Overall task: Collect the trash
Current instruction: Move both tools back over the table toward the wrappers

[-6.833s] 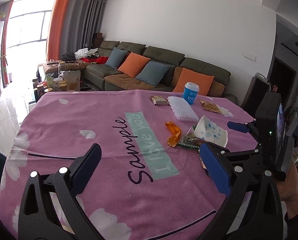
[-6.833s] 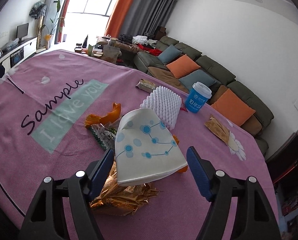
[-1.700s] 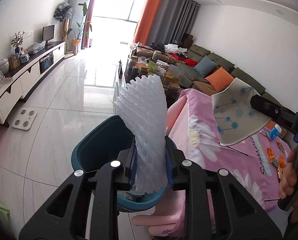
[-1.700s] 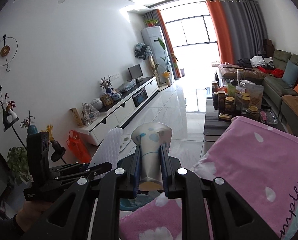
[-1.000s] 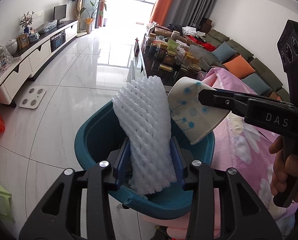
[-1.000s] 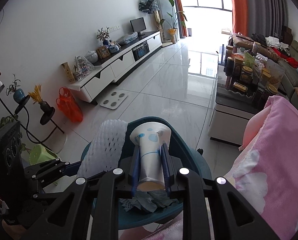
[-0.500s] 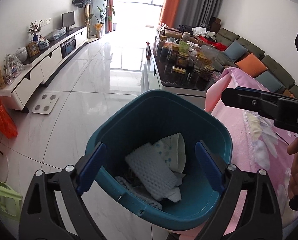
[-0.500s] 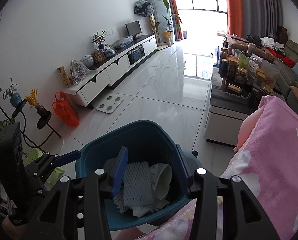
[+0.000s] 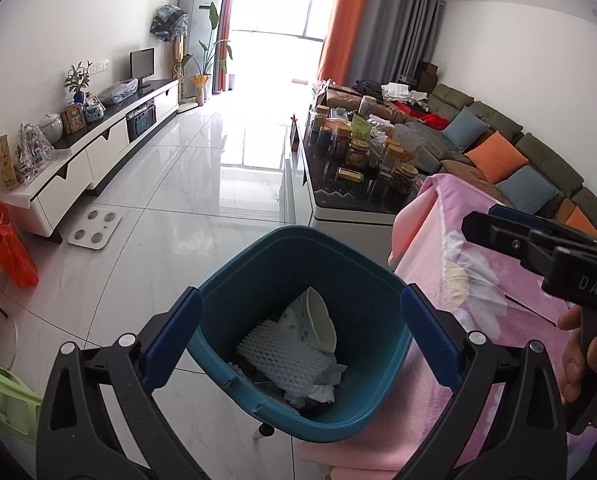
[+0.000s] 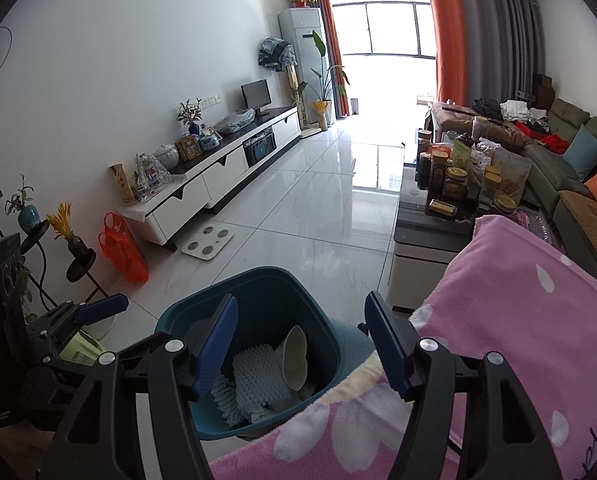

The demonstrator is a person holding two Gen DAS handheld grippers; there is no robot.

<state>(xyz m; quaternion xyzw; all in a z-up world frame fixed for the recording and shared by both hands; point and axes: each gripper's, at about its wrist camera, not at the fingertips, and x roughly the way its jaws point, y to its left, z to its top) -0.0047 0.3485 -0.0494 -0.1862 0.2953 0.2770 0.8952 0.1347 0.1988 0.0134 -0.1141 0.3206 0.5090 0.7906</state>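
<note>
The left gripper (image 9: 296, 334) hangs over a teal trash bin (image 9: 358, 264) with its two blue-padded fingers (image 9: 170, 338) spread wide, one to each side of the bin's mouth, and nothing between them. The right gripper (image 10: 300, 346) is above the same bin (image 10: 258, 280) from the table side, its fingers (image 10: 386, 344) also parted wide and holding nothing. Down inside the bin, a white foam fruit net (image 9: 276, 354) lies flat on crumpled tissue, and a crushed paper cup (image 9: 318, 318) with blue dots leans against it on the far right side, its open mouth turned sideways; from the right wrist view the net (image 10: 258, 376) and cup (image 10: 294, 356) show between the fingers, touching each other. The bin stands on the pale tiled floor (image 9: 158, 220), just beside the near-left edge of a table draped in a pink flowered blanket (image 9: 478, 280), whose hem hangs against the bin's right wall. In the left wrist view the right gripper's finger reaches in from the right above the blanket, the person's hand (image 9: 586, 360) wrapped around its handle.
</note>
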